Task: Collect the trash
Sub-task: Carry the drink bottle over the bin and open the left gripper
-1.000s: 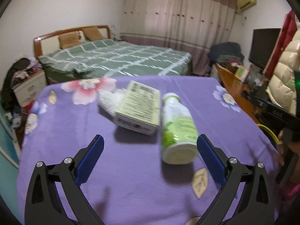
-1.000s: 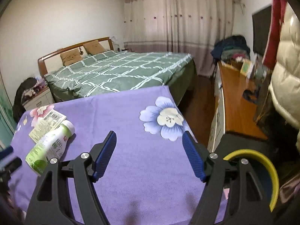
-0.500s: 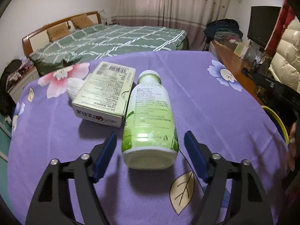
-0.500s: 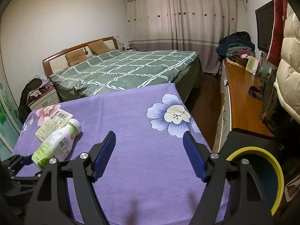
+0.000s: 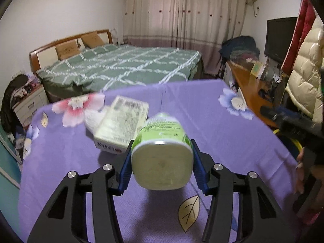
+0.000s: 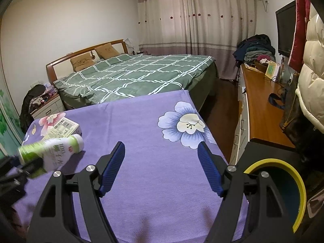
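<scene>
- Left gripper now clamped on the green-and-white drink bottle; blue pads press both sides of its base end. Half a second ago the jaws stood apart around the bottle as it lay on the cloth, so the grasp has just been made.
- Bottle base faces the left wrist camera, cap end points away. It looks lifted off the purple floral tablecloth, with a shadow under it; the right wrist view shows it tilted, cap end low and close to the cloth, contact unclear. Motion blur in both views.
- Right gripper empty, fingers wide apart, hovering over bare cloth, same pose as in the earlier frames.
- Just behind the bottle: flat cardboard box with barcode, lying on the cloth, untouched. Earlier the bottle lay against its side; now they are separated.
- White crumpled thing beside the box, partly hidden; probably tissue, can't confirm.
- Yellow-rimmed bin sits below the table's right edge, near the right gripper, well apart from the held bottle.
- Far: bed with green checked cover, curtains, wooden desk at right.
- Judgement: first item secured; next step likely carries the bottle across the table to the bin. Box and white scrap remain to collect, so the task is early.
- Risk: grip is at the base end only, so the bottle could pivot or slip during the carry.
</scene>
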A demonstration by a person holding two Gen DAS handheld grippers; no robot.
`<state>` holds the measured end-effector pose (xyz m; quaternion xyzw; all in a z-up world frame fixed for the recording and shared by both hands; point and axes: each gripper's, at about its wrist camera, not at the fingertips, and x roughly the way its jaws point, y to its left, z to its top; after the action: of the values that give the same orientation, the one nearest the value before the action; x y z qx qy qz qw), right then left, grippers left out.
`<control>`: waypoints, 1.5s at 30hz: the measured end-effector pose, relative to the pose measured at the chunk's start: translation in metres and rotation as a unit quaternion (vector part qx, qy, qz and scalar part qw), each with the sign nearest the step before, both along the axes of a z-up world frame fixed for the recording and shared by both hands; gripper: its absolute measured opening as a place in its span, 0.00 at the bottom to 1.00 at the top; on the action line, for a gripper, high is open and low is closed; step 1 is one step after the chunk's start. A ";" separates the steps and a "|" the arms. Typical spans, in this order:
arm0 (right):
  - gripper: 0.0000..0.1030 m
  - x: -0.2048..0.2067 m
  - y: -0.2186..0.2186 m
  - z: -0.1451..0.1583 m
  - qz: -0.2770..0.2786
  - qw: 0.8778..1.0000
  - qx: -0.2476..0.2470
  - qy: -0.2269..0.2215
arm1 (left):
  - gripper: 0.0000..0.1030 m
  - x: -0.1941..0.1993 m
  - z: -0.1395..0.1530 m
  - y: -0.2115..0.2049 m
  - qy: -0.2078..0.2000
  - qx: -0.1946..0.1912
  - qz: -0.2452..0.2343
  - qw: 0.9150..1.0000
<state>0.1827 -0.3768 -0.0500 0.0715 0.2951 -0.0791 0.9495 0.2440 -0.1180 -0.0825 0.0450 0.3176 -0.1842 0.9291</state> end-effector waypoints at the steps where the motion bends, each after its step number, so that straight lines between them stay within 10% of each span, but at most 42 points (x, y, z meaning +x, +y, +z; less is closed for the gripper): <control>1: 0.68 0.000 0.000 0.000 -0.001 1.000 -0.001 0.000 | 0.50 -0.003 0.006 0.001 -0.007 -0.002 0.000 1.000; 29: 0.69 -0.053 -0.041 0.020 -0.038 0.999 -0.018 -0.010 | 0.50 -0.017 0.052 -0.039 -0.047 -0.020 -0.040 0.998; 45: 0.69 -0.196 -0.151 0.000 -0.162 0.987 0.008 -0.004 | 0.50 -0.064 0.076 -0.224 -0.035 -0.032 -0.221 0.974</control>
<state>-0.0137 -0.5278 -0.0503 0.1266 0.2765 -0.2295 0.9246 0.1804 -0.3423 -0.0067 0.0910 0.2611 -0.3931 0.8769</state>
